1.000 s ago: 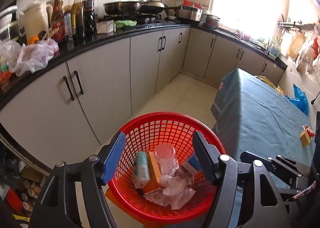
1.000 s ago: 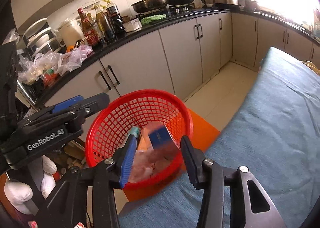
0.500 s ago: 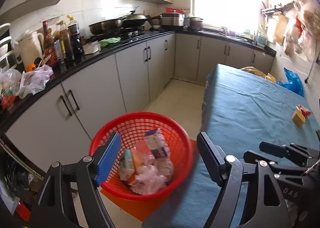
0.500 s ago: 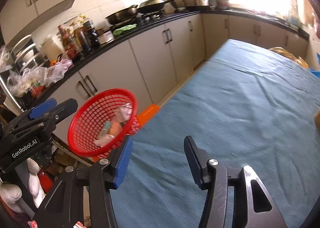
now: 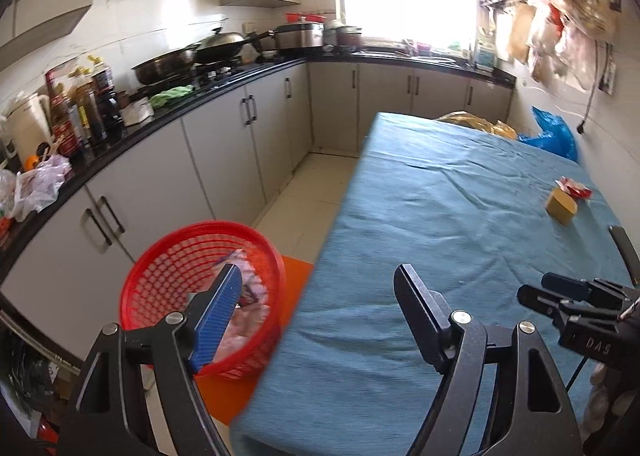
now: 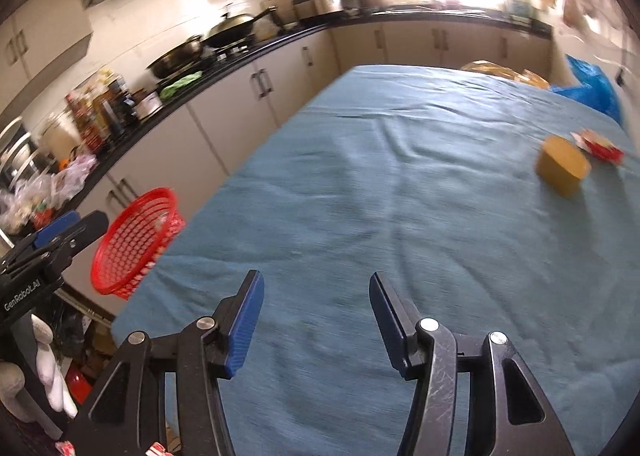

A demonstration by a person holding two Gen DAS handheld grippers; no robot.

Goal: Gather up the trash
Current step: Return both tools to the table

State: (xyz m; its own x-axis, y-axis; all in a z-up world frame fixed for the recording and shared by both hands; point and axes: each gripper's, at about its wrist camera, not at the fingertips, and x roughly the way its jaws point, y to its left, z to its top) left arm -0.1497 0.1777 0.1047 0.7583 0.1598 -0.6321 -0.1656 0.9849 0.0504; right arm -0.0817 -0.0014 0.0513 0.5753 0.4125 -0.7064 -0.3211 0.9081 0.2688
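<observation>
- Left gripper [image 5: 318,288] is hovering over the near left edge of the table [image 5: 440,215], fingers spread wide, nothing between them. Its blue pad [image 5: 216,320] is overlapping the basket in the left wrist view.
- Right gripper [image 6: 316,302] is hovering above the near part of the table's blue cloth, fingers spread wide and holding nothing.
- Red basket [image 5: 168,268] is sitting low at the near left, just beside the table's edge, over an orange mat [image 5: 296,272]. Crumpled wrappers and packets [image 5: 248,320] are lying inside it; individual pieces are too blurred to name.
- In the right wrist view the basket [image 6: 132,244] is showing left of the table, with the left gripper's body in front of it at the far left edge.
- Yellow box [image 6: 562,167] is resting on the cloth toward the far right of the table, well apart from both grippers.
- Red-and-white wrapper [image 6: 598,145] is lying just beyond the yellow box, nearly touching it; contact cannot be told through the blur.
- Blue plastic bag [image 5: 554,133] and a yellowish bag [image 5: 472,121] are sitting past the table's far right end.
- Black counter [image 5: 160,115] is running along the left wall, carrying bottles [image 5: 92,103], pans [image 5: 188,59] and white plastic bags [image 5: 38,185].
</observation>
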